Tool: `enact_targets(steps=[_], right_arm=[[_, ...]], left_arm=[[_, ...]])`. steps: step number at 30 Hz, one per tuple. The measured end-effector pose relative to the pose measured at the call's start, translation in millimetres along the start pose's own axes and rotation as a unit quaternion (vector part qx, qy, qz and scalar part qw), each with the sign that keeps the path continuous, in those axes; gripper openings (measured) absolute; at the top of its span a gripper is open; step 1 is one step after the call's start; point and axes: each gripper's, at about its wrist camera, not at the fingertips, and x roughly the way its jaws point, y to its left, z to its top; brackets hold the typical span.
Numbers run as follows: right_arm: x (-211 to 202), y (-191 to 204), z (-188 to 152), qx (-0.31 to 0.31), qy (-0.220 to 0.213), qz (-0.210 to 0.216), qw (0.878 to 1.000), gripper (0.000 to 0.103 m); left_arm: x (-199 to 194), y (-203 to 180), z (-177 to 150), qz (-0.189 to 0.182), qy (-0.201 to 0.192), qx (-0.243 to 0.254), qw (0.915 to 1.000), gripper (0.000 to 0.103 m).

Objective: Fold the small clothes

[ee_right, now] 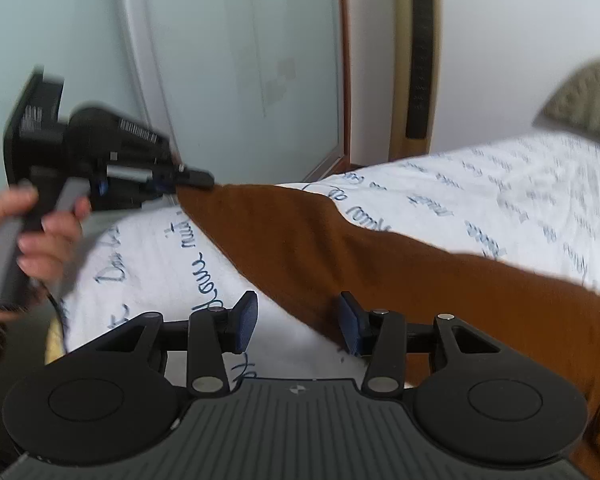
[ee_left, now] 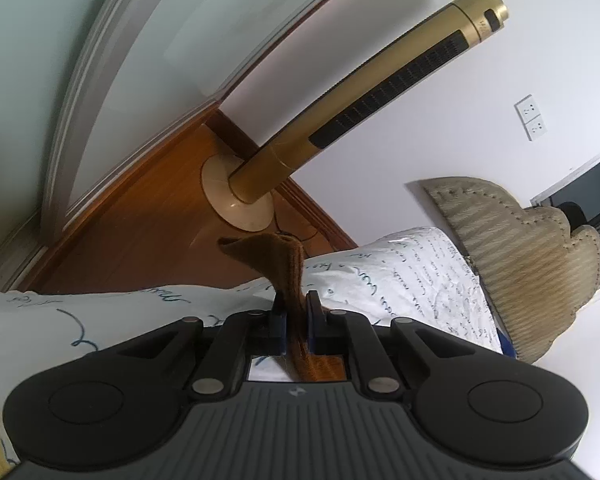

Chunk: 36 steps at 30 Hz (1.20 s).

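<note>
Brown garment (ee_right: pixel 380 264): matt ribbed knit. Bedsheet (ee_right: pixel 480 200): crinkled white cotton. Floor (ee_left: pixel 140 216): glossy wood. Fan (ee_left: pixel 380 92): satin gold plastic.

Soft, even daylight fills both views, bright on the white wall and with no hard glare. In the left wrist view the gold tower fan (ee_left: pixel 384 104) throws a broad, soft-edged shadow on the wall just above its top, and the picture is sharp. Fisheye bending curves the door frame (ee_left: pixel 80 92) left of the fan, and the corners go black. The right wrist view is smeared by motion: the left claw (ee_right: pixel 196 178) and the hand (ee_right: pixel 40 240) below it are blurred, as is the script on the bed sheet (ee_right: pixel 480 200) right of that claw
</note>
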Motion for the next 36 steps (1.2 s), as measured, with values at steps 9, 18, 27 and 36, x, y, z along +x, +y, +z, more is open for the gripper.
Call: enact_targets(steps=[9, 18, 27, 36], right_arm=[[29, 35, 4, -0.109, -0.014, -0.028, 0.994, 0.047], [55, 48, 12, -0.142, -0.016, -0.06, 0.988, 0.006], [16, 43, 9, -0.123, -0.074, -0.051, 0.988, 0.006], [-39, 20, 14, -0.102, -0.124, -0.079, 0.984, 0.006]], left_arm=[[-4, 2, 2, -0.018, -0.005, -0.005, 0.9998, 0.009], [-3, 2, 4, -0.027, -0.006, 0.001, 0.9996, 0.009], [-17, -18, 2, -0.049, -0.013, 0.016, 0.9986, 0.009], [-18, -101, -7, -0.091, -0.007, 0.072, 0.9932, 0.009]])
